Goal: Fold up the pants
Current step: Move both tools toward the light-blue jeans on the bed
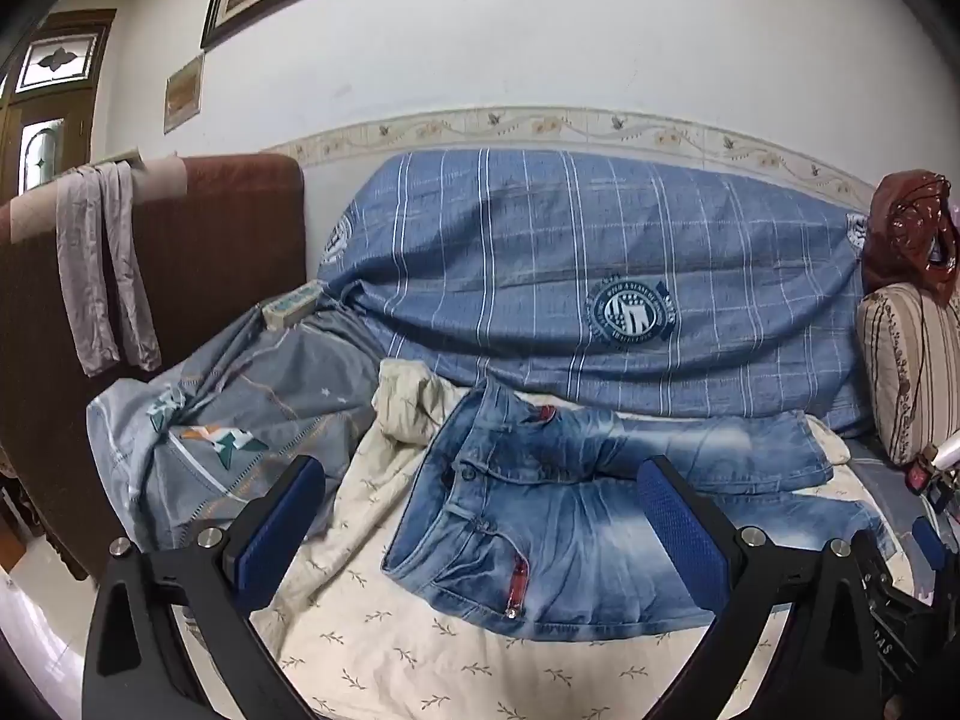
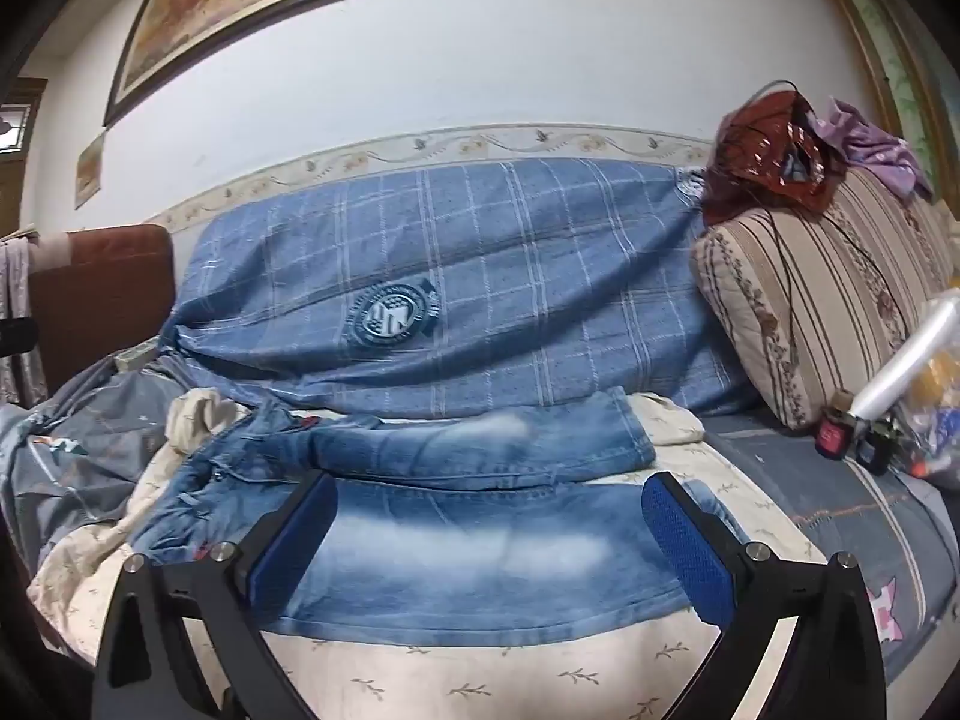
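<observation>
Far left: a brown upholstered headboard stands at the left end of the bed, with a pale mauve cloth draped over its top edge.
Left bedding: a grey quilt with teal and orange shapes lies bunched just left of your left gripper, and a small patterned box rests at its far edge.
Left gripper: your blue-padded fingers stand wide apart with nothing between them, hovering over the waist end of the pants.
Pants: the faded light-blue denim pants lie on the cream sheet printed with small twigs, waistband to the left and legs running right, one leg nearer and one farther. Red trim shows at the pockets.
Behind the pants: a blue checked blanket with a round crest covers a long bolster against the far wall.
Right gripper: you hold it spread open and empty over the near leg, whose hem lies close to the right finger.
Right: a striped floral cushion leans at the right end, topped by a shiny red-brown bag and a lilac cloth.
Far right: a clear plastic roll lies among small items.
</observation>
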